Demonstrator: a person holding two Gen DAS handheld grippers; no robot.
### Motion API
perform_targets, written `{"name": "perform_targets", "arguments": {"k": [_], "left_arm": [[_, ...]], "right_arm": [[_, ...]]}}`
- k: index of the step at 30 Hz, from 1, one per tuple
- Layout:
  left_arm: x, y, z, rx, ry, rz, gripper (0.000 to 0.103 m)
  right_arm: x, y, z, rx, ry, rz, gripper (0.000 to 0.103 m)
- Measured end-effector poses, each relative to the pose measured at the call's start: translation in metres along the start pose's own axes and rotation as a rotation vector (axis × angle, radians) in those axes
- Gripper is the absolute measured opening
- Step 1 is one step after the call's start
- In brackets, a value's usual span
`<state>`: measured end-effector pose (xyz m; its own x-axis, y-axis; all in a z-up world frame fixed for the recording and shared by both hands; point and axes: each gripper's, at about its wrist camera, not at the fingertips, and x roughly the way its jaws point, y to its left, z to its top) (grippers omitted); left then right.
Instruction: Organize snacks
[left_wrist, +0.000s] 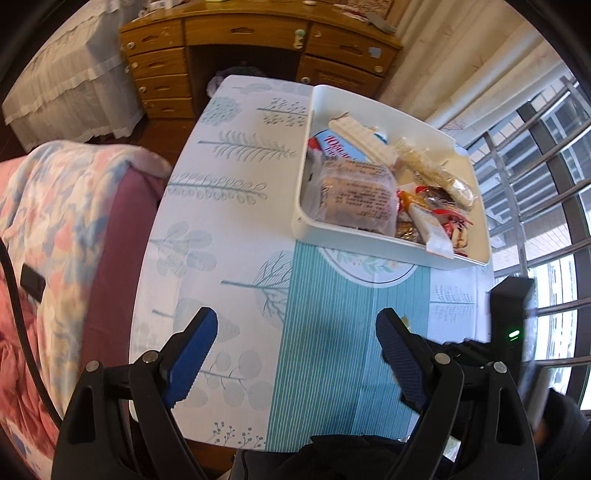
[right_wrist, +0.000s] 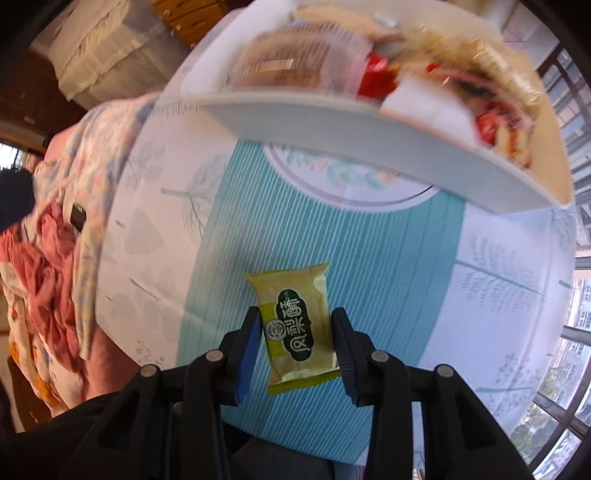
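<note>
One white tray (left_wrist: 373, 242) of mixed snacks on table (left_wrist: 236, 206); bed (left_wrist: 55, 221) beside table, desk (left_wrist: 221, 33) behind. Right gripper (right_wrist: 295, 332) clamps one green snack packet (right_wrist: 297, 325) above table. Left gripper (left_wrist: 295, 354) wide apart, empty.

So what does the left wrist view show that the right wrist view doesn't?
Left only: the left gripper, open with nothing between its fingers, and the wooden desk. Right only: the right gripper, shut on a green packet. Both: the white tray full of snacks and the patterned tablecloth.
</note>
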<state>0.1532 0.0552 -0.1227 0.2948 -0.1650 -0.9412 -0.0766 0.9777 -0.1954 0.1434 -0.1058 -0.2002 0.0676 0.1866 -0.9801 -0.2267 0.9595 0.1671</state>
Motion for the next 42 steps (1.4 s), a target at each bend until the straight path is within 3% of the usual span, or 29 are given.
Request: {"name": "perform_targets", "arguments": {"k": [9,16,24,27,31,37,39,42], "left_arm": [[0.000,-0.010,0.022,0.133,-0.037,-0.047,0.087],[0.004,-0.015,0.024,0.240,-0.079,-0.079,0.087],[0.012,-0.012,0.021,0.300,-0.084,-0.083,0.087],[0.006,-0.013,0.021,0.325,-0.089,-0.082,0.087],[-0.012,-0.017,0.025,0.352,-0.097,-0.098,0.087],[-0.043,-0.026,0.028,0.376,-0.122,-0.122,0.087],[-0.049,-0.027,0.025,0.373,-0.136,-0.133,0.094],[-0.055,-0.027,0.016,0.359,-0.146,-0.156,0.095]], "right_arm": [[-0.039,-0.018,0.027,0.150,-0.206,0.022,0.039],[-0.039,-0.044,0.049,0.302,-0.356,0.067,0.039],[-0.030,-0.057,0.075,0.382,-0.517,0.069,0.039],[-0.033,-0.058,0.080,0.390,-0.526,0.047,0.040],[-0.049,-0.056,0.068,0.427,-0.550,0.054,0.067],[-0.085,-0.043,0.037,0.455,-0.567,0.033,0.084],[-0.093,-0.035,0.023,0.450,-0.557,0.008,0.087],[-0.098,-0.026,0.001,0.439,-0.536,-0.040,0.092]]}}
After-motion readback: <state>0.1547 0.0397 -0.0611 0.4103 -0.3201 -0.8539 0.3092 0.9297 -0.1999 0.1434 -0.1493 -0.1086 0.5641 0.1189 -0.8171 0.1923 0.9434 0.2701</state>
